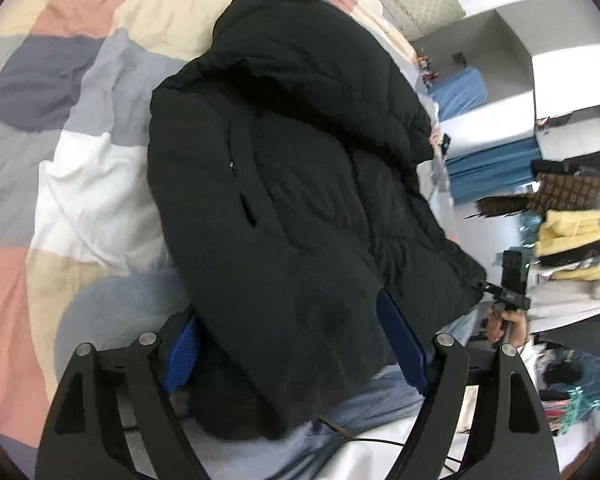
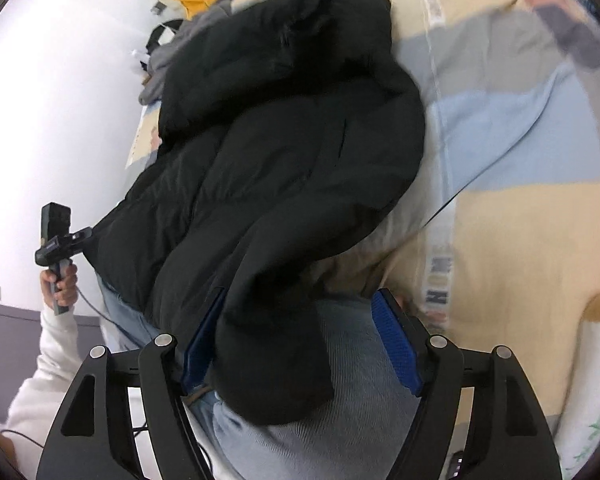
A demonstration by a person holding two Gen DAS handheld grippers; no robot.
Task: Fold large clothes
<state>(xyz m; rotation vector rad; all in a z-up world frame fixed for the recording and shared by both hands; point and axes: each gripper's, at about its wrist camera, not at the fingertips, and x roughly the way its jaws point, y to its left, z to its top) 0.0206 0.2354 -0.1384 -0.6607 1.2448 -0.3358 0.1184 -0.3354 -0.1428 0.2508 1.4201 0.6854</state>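
1. Blue-padded left tongs (image 1: pixel 296 354) sit nearest the lens, jaws spread wide with the hem of the black puffy padded jacket (image 1: pixel 284 184) lying between the pads; the pads do not appear to press on it, so nothing seems gripped.
2. Right tongs (image 2: pixel 300 344) are likewise wide apart. A dark sleeve or hem fold of the jacket hangs down between them, close against the left-hand pad, but no clamping is visible.
3. The jacket lies on the pastel patchwork quilt (image 1: pixel 80 92) of a bed, its near end draped over the person's pale blue jeans (image 2: pixel 340 392). It looks bundled lengthwise, hood away from the cameras.
4. Each wrist view shows the other hand (image 2: pixel 60 280) holding its handle beside the jacket's edge.
5. Judging progress: the side parts seem gathered inward, so a first fold may be done; it remains bulky and uneven, and folding it across and smoothing it are probably left.
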